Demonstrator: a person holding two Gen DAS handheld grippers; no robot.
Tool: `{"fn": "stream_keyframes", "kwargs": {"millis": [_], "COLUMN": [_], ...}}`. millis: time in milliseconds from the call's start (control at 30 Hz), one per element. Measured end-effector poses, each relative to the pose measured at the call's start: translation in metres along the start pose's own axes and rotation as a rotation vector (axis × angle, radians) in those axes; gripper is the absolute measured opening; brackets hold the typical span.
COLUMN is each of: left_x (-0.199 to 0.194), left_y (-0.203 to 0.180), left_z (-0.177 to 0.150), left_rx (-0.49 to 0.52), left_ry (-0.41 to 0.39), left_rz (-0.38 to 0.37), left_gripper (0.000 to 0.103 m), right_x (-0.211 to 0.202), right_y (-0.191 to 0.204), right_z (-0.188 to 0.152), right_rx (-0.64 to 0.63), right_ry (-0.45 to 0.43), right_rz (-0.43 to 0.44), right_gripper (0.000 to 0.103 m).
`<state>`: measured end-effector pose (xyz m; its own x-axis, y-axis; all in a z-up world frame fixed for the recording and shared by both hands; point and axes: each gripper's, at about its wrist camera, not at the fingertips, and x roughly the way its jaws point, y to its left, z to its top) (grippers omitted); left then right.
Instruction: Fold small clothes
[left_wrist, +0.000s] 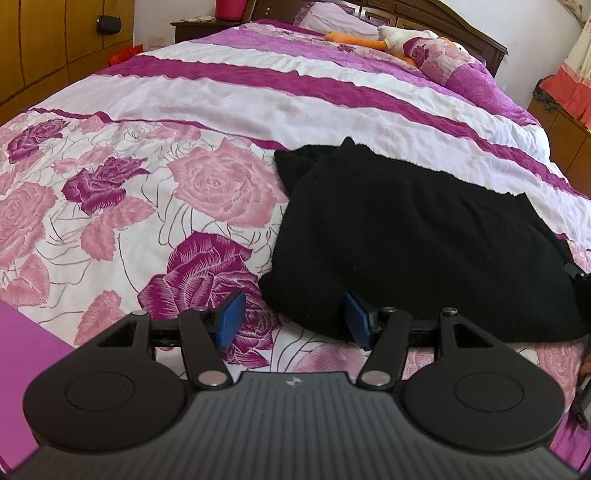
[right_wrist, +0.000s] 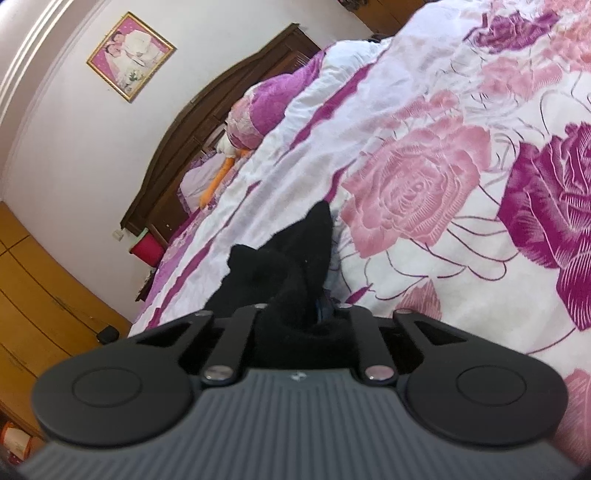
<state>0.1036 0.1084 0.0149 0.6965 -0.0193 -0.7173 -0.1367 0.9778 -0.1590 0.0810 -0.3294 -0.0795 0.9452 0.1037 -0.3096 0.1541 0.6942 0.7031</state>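
Note:
A black knitted garment (left_wrist: 417, 236) lies partly folded on the floral bedspread (left_wrist: 155, 206), right of centre in the left wrist view. My left gripper (left_wrist: 293, 319) is open and empty; its blue pads (left_wrist: 231, 314) straddle the garment's near left corner just above the bed. My right gripper (right_wrist: 291, 314) is shut on a bunch of the same black garment (right_wrist: 284, 266), which sticks up between its fingers and hides the pads. The right gripper's black body shows at the right edge of the left wrist view (left_wrist: 578, 277).
The bed has a dark wooden headboard (left_wrist: 443, 18), a pillow, and a white and orange plush toy (left_wrist: 391, 38) at the far end. Wooden wardrobes (left_wrist: 44, 44) stand on the left, a nightstand with a red container (left_wrist: 231, 9) beyond.

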Motion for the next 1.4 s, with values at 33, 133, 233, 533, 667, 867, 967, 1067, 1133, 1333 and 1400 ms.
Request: {"fn": "stream_keyframes", "kwargs": {"millis": [33, 133, 233, 533, 667, 867, 967, 1067, 1133, 1333, 1400], "left_x": [-0.002, -0.005, -0.008, -0.021, -0.025, -0.029, -0.032, -0.034, -0.035, -0.037, -0.037], "left_y": [0.0, 0.001, 0.002, 0.011, 0.02, 0.038, 0.049, 0.059, 0.066, 0.087, 0.094], "left_z": [0.001, 0.003, 0.003, 0.005, 0.008, 0.013, 0.014, 0.013, 0.011, 0.009, 0.008], "left_rx": [0.0, -0.006, -0.004, -0.006, -0.003, -0.022, -0.041, -0.059, -0.073, -0.114, -0.133], "left_ry": [-0.005, -0.011, -0.014, -0.045, -0.055, -0.069, -0.077, -0.083, -0.086, -0.096, -0.097], "left_rz": [-0.001, -0.007, -0.018, -0.045, -0.043, -0.035, -0.034, -0.037, -0.037, -0.04, -0.043], "left_gripper": [0.065, 0.065, 0.065, 0.065, 0.065, 0.065, 0.065, 0.065, 0.065, 0.065, 0.065], "right_x": [-0.001, -0.002, -0.005, -0.01, -0.01, -0.011, -0.01, -0.005, -0.001, 0.011, 0.017], "right_y": [0.003, 0.01, 0.021, 0.067, 0.09, 0.131, 0.158, 0.183, 0.2, 0.24, 0.25], "right_z": [0.0, 0.003, 0.01, 0.018, 0.017, 0.011, 0.004, -0.006, -0.015, -0.058, -0.078], "right_rx": [-0.016, -0.036, -0.041, -0.119, -0.132, -0.173, -0.207, -0.248, -0.275, -0.384, -0.437], "right_ry": [-0.004, 0.007, 0.008, -0.003, 0.006, 0.005, 0.002, 0.011, 0.024, 0.058, 0.075], "right_rz": [0.0, 0.014, 0.039, 0.095, 0.095, 0.134, 0.157, 0.177, 0.187, 0.205, 0.196], "right_gripper": [0.013, 0.012, 0.012, 0.012, 0.011, 0.011, 0.011, 0.011, 0.011, 0.011, 0.011]}}
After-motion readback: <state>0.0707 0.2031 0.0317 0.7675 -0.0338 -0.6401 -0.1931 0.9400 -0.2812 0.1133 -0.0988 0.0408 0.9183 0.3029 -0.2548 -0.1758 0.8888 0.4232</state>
